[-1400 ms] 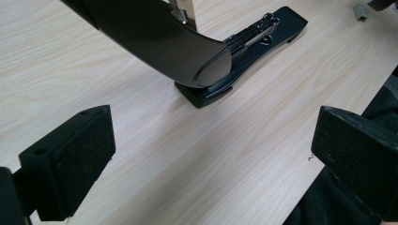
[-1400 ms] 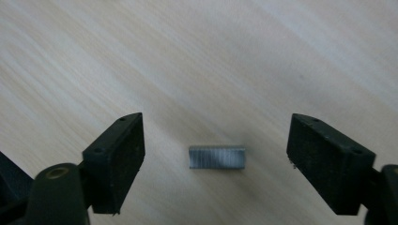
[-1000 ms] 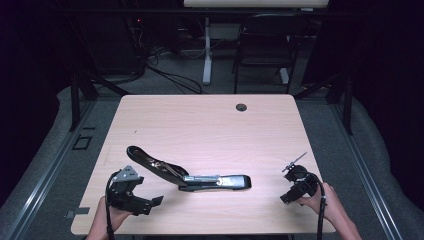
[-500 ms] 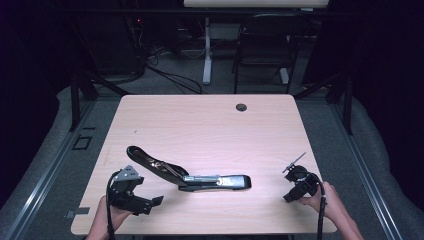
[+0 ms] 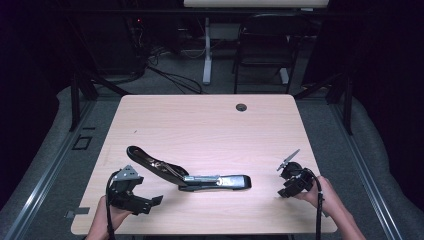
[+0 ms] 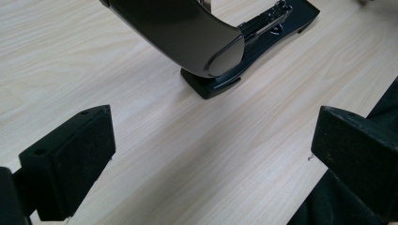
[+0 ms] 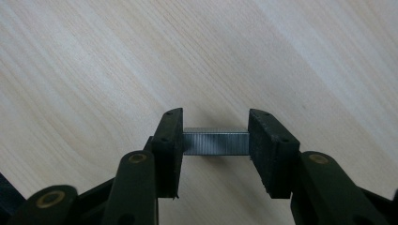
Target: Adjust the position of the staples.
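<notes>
Leftmost on the tabletop (image 5: pixel 200 125), the left gripper (image 5: pixel 150 202) sits near the front edge with its jaws spread wide and empty; in the left gripper view they frame bare wood just short of the stapler.

Next to the right lies the stapler (image 5: pixel 200 179), flipped open near the middle of the front half of the tabletop. Its long axis runs roughly left to right: the glossy black top arm (image 6: pixel 187 37) rises up and away to the left, while the base with its metal staple channel (image 6: pixel 267 21) lies flat and points right. It looks like a stiff, fairly heavy tool of metal and plastic, with a smooth, likely slippery top arm; the flat base sides seem the surer place to steady it, clear of the open channel.

Farthest right, near the front right corner, the right gripper (image 7: pixel 216 136) is pinching a strip of staples (image 7: pixel 216 142) by its two ends, just above the wood. The strip's long axis spans straight from one jaw to the other, across the gripper. It is light but brittle, being glued staples that would probably snap if bent or squeezed hard, so an end-to-end hold with mild pressure suits it. Which way its legs point I cannot tell for sure, though the ribbed face seen hints it lies side-on to the camera.
</notes>
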The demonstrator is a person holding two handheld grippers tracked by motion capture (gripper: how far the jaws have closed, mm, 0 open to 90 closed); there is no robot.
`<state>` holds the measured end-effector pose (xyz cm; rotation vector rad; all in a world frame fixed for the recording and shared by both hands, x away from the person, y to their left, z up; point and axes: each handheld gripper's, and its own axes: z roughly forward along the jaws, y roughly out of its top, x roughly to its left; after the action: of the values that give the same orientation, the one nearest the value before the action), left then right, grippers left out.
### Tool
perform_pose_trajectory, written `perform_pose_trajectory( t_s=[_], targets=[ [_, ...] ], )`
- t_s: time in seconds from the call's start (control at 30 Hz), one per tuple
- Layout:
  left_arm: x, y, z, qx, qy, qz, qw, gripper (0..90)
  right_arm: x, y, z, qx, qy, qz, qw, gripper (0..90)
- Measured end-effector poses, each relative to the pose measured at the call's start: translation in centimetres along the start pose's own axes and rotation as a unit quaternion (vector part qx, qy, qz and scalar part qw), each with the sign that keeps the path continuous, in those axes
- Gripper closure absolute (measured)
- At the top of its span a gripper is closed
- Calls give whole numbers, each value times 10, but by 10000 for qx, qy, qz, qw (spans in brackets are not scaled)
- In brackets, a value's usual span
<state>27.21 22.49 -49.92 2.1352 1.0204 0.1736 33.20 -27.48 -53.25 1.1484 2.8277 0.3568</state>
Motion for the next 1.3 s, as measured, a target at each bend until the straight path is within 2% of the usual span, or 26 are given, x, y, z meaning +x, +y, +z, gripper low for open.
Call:
perform_pose_trajectory(
  t_s=[0.13,0.17,0.23,0.47,0.9,0.93,0.97,1.07,1.17,1.2,1.23,1.3],
  targets=[
    [1,0,-2,-55,32,-37,10000,2,3,3,-1,-102,-56,-129,9998,572],
    [2,0,-2,-63,34,-53,10000,2,3,4,-2,-31,-70,-214,9997,572],
    [2,0,-1,-69,47,-59,9999,2,5,5,-2,-64,-93,-284,9995,572],
    [2,0,-1,-53,66,-47,10000,2,16,15,-4,-260,-293,-886,9953,572],
    [3,0,-1,-78,92,-49,9999,2,25,32,0,-382,-158,-1279,9909,571],
    [3,0,-1,-76,91,-48,9999,2,26,35,0,-346,-212,-1415,9891,571],
    [3,0,0,-78,85,-56,9999,2,26,36,2,-415,-136,-1433,9887,571],
    [3,0,0,-89,101,-46,9999,2,27,43,5,-389,-234,-1651,9852,571],
    [3,0,0,-84,105,-48,9999,2,26,48,9,-391,-230,-1753,9835,571],
    [3,0,0,-85,105,-46,9999,2,25,53,5,58,-245,-1909,9813,571],
    [3,0,0,-85,103,-44,9999,2,26,51,12,-371,-212,-1847,9819,571],
    [3,0,0,-82,99,-43,9999,2,26,54,14,-312,-243,-1976,9795,571]
  ],
)
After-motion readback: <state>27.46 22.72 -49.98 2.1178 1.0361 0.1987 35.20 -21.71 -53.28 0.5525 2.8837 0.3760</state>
